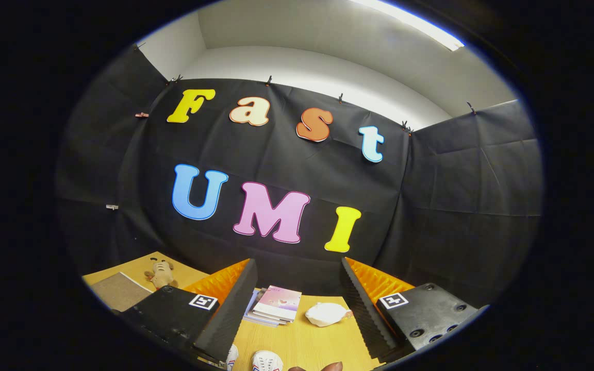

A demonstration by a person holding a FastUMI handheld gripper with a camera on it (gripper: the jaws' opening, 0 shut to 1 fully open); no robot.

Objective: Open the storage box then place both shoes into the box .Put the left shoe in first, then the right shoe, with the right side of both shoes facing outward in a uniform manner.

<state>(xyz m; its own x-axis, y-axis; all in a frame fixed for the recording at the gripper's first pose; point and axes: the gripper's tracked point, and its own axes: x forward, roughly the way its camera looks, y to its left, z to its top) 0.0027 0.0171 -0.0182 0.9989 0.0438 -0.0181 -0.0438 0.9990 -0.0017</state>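
Wooden worktop (302,342) carries, left to right, a plush toy (161,273), a stack of booklets (275,306) and a white crumpled object (326,314). Nearest, two white shoes (266,360) lie between the fingers of the claw (297,309), which gapes wide, holding nothing.

You have no readable text here. The books (275,305) on the tabletop (302,342) carry cover print (too blurred to read). The square markers (203,301) on the fingers hold only patterns.

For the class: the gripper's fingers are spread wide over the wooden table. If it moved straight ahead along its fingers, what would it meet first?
Probably nothing on the table: the gripper points above it, fingers open, holding nothing. The stack of booklets and the white object lie lower, so likely the black cloth wall, though depth is unclear.
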